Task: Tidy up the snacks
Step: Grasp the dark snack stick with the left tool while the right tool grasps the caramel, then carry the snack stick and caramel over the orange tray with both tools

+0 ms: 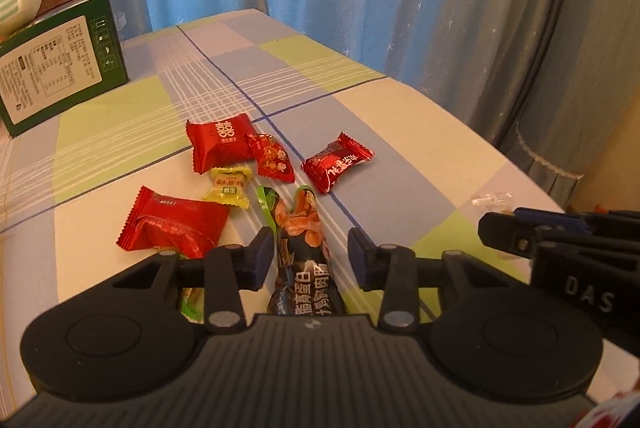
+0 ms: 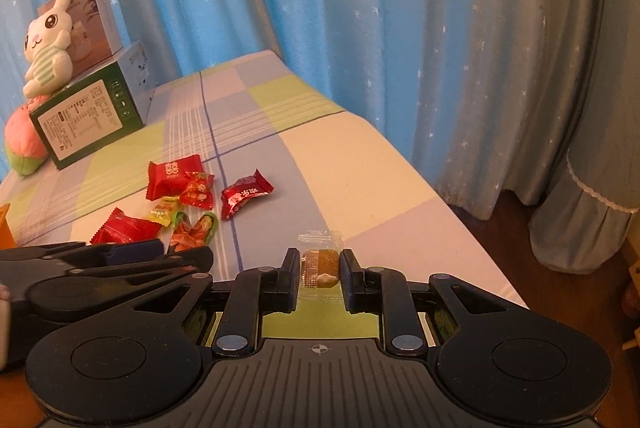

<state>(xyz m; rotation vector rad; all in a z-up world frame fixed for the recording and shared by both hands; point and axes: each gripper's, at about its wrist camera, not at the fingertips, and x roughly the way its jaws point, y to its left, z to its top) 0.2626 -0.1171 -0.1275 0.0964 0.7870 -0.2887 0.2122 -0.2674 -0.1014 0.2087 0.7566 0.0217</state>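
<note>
A long dark sausage packet (image 1: 304,248) lies on the checked tablecloth (image 1: 400,131), lengthwise between the fingers of my left gripper (image 1: 312,256). The left pad is at its edge and a gap shows at the right pad, so the gripper is open. Just beyond lie several red snack packets (image 1: 222,145), a yellow candy (image 1: 228,185) and a green wrapper (image 1: 265,199). My right gripper (image 2: 320,268) is shut on a clear-wrapped brown candy (image 2: 319,262), held just above the cloth. It shows from the side as the right gripper (image 1: 496,224) in the left wrist view.
A green box (image 1: 60,67) with a plush rabbit (image 2: 44,43) on it stands at the table's far left, and a peach plush (image 2: 22,147) sits beside it. Blue star curtains (image 2: 360,27) hang behind. The table's right edge (image 2: 472,228) drops to a dark floor.
</note>
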